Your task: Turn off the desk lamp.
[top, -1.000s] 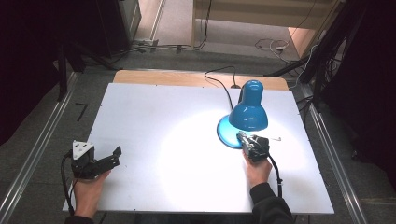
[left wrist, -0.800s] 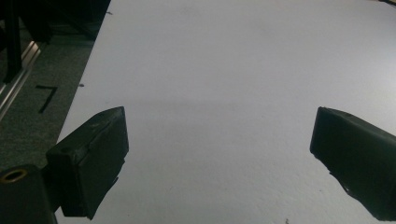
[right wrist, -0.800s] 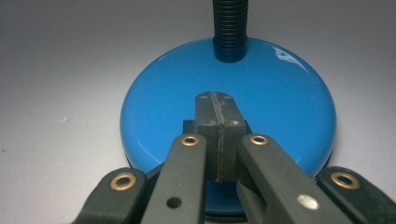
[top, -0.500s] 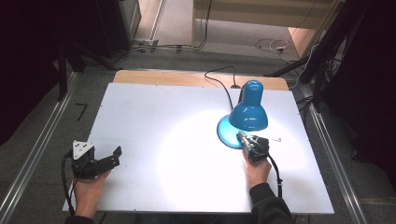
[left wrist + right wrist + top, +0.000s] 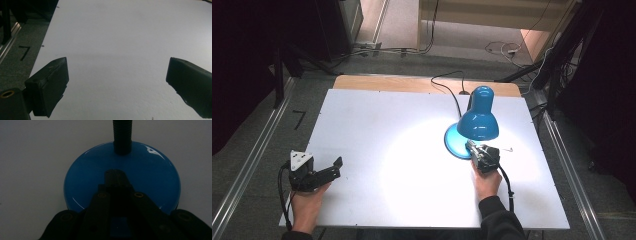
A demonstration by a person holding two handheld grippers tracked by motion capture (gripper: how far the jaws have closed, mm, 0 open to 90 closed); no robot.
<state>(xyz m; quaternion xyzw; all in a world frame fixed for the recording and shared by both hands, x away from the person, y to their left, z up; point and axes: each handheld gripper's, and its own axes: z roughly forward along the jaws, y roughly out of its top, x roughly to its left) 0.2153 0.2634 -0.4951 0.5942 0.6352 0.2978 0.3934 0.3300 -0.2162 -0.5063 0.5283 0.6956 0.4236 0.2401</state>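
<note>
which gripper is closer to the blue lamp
Right. The right gripper is over the near edge of the blue lamp, jaws closed above its round base. The left gripper sits open near the table's front-left corner, far from the lamp.

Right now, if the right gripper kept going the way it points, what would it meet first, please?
The right gripper, jaws together, already sits over the lamp base; going on, it would probably meet the black neck first, though depth is unclear.

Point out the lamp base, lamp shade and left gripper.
lamp base [image 5: 85, 177], right gripper view, bare glossy top left of the jaws.
lamp shade [image 5: 478, 122], high view, middle of the blue dome.
left gripper [image 5: 117, 82], left gripper view, gap midway between its open jaws.
</note>
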